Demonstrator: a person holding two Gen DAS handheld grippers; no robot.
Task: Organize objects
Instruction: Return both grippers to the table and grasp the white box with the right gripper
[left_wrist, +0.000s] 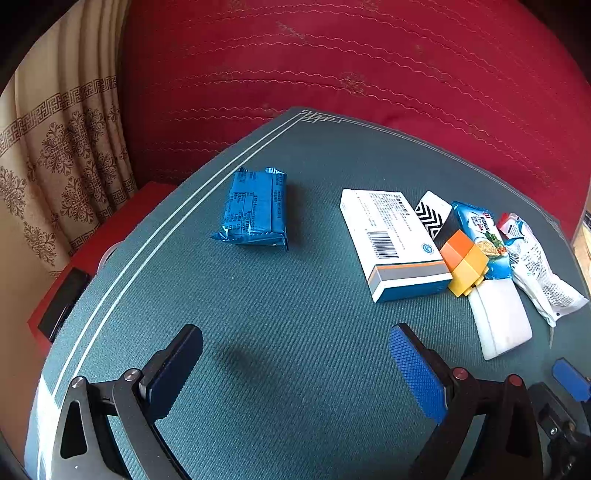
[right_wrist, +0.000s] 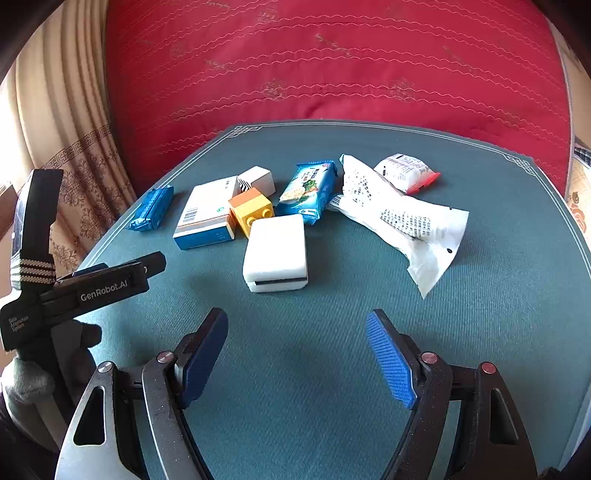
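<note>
The small print on the white cardboard medicine box (left_wrist: 391, 240) and on the wrappers is showing too blurred to read, and the small white box with black chevrons (left_wrist: 432, 216) is lying partly hidden behind it. A red-ended white sachet (right_wrist: 406, 171) is sitting half hidden behind the long crumpled white plastic packet (right_wrist: 402, 218).

Eight things are lying on the teal woven table mat (left_wrist: 295, 314): two boxes, four wrapped packets, one orange-and-yellow toy brick (right_wrist: 251, 212) and one white foam sponge block (right_wrist: 275, 253). The shiny blue foil packet (left_wrist: 255, 210) is resting alone near the mat's left edge, well apart from the cluster toward the right edge. A blue noodle-picture snack packet (right_wrist: 308, 188) is lying between the brick and the white packet.

The left gripper (left_wrist: 295, 365) and right gripper (right_wrist: 297, 350) are both hovering over the mat's near edge, fingers spread wide, gripping nothing.
</note>
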